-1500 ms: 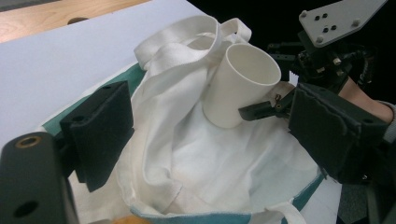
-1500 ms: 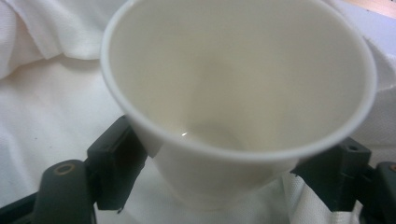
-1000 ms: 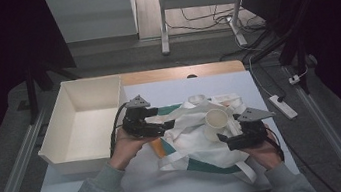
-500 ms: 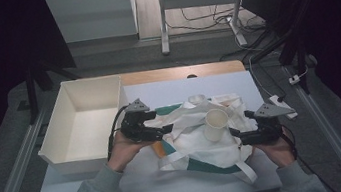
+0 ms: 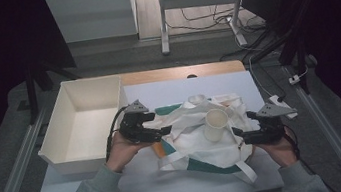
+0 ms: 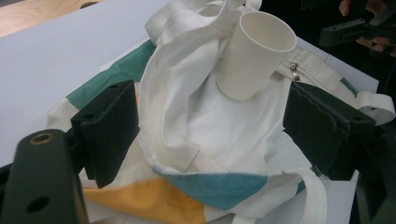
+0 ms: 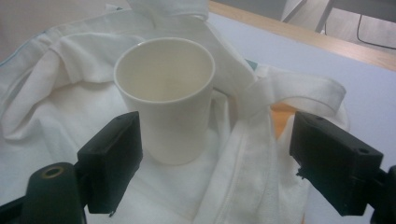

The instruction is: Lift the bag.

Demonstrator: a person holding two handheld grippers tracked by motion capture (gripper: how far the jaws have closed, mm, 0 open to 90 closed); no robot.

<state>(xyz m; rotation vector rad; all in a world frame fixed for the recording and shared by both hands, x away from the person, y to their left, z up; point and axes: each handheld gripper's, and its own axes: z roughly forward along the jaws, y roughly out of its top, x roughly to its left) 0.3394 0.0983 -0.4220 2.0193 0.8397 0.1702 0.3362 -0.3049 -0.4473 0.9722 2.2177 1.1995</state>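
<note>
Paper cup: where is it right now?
The paper cup stands upright on the crumpled tote bag at mid-table in the high view, between the left gripper and the right gripper, right of the white box.

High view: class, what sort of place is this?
Probably a lab or workshop recording bench: a table with a white sheet, dark surroundings, loose floor cables and a metal-legged desk behind.

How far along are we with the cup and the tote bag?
Done: the paper cup stands upright on the crumpled tote bag. In hand: nothing; the left gripper and right gripper flank the bag, jaws open. Left: likely gripping cup or bag; the white bin holds nothing.
</note>
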